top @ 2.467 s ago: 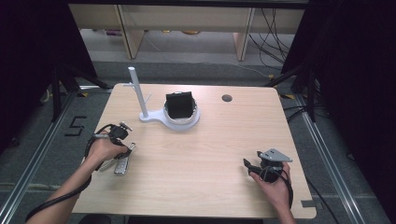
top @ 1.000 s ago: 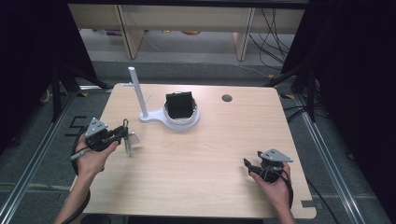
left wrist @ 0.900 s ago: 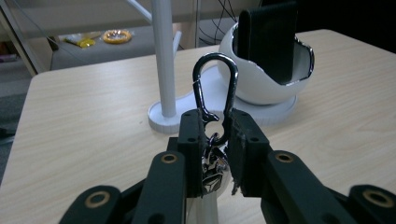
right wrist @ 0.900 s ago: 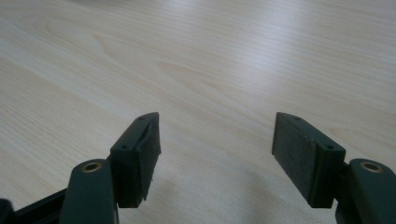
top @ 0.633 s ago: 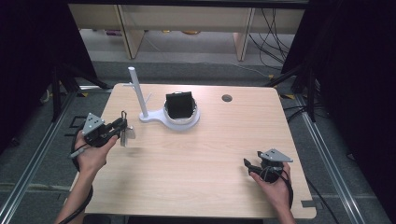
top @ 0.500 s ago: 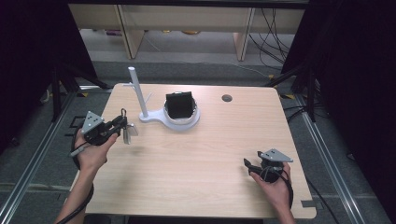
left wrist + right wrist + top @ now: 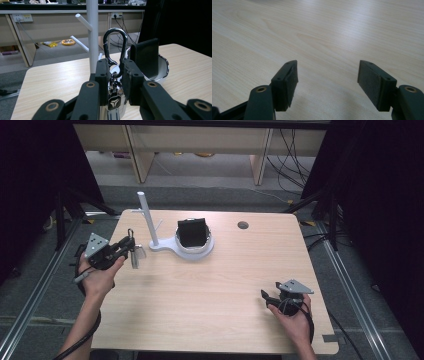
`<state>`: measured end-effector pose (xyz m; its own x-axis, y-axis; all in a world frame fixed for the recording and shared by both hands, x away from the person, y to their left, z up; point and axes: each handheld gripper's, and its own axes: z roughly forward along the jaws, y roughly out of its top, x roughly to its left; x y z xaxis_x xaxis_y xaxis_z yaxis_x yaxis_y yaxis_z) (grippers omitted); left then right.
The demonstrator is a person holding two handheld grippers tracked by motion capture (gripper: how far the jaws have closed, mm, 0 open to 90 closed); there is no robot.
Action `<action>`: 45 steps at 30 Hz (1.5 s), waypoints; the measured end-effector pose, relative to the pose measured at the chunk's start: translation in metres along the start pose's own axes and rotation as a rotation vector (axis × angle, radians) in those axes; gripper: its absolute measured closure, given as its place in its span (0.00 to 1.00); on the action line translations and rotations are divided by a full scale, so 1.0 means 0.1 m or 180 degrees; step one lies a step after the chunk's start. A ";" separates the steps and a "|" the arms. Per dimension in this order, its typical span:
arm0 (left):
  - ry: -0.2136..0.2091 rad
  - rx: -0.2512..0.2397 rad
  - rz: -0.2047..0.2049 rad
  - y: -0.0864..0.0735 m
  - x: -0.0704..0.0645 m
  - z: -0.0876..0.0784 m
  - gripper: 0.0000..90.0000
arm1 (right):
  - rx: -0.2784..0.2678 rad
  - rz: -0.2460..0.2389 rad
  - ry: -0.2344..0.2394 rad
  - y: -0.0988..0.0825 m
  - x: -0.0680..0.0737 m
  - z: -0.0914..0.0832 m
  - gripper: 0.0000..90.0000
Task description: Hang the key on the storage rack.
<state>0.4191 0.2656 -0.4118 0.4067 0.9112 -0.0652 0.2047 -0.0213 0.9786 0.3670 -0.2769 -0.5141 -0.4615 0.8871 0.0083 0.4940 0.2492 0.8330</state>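
Observation:
My left gripper (image 7: 126,247) is shut on a silver carabiner keychain (image 7: 115,30), held up off the wooden table (image 7: 215,290). The carabiner loop rises above the jaws, and a key ring with a silver tag hangs below them (image 7: 135,258). Just beyond it stands a white peg stand (image 7: 145,217) whose base forms a white dish (image 7: 200,252) holding a black wallet-like block (image 7: 192,233). In the left gripper view the stand's pole (image 7: 92,37) is right behind the carabiner. My right gripper (image 7: 265,296) rests open near the table's front right, nothing between its jaws (image 7: 327,82).
A round cable hole (image 7: 243,225) sits in the table's far side. Metal frame rails run along the floor on both sides. Wooden shelving legs and loose cables lie behind the table.
My left gripper has risen off the table with the keychain and moved toward the peg stand. The right hand has stayed where it was.

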 end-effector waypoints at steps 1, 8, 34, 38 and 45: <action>0.0000 0.0004 0.0009 0.01 0.00 0.00 0.84 | -0.0001 0.0003 -0.0001 0.00 0.00 0.00 0.37; 0.0017 -0.0076 -0.0008 0.07 0.01 0.04 0.84 | -0.0004 0.0004 -0.0001 0.00 0.00 0.00 0.38; 0.0115 -0.0184 -0.0070 0.24 0.10 0.24 0.84 | -0.0063 -0.0007 -0.0015 -0.01 0.00 -0.03 0.38; 0.0125 -0.0189 -0.0080 0.24 0.10 0.26 0.84 | -0.0129 -0.0015 -0.0027 -0.02 0.01 -0.04 0.38; 0.0149 -0.0218 -0.0098 0.23 0.11 0.27 0.84 | -0.0144 -0.0018 -0.0031 -0.02 0.01 -0.04 0.38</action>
<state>0.4527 0.2639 -0.3952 0.3587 0.9293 -0.0877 0.1544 0.0336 0.9874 0.3623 -0.2782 -0.5134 -0.4568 0.8896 -0.0018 0.4573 0.2366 0.8573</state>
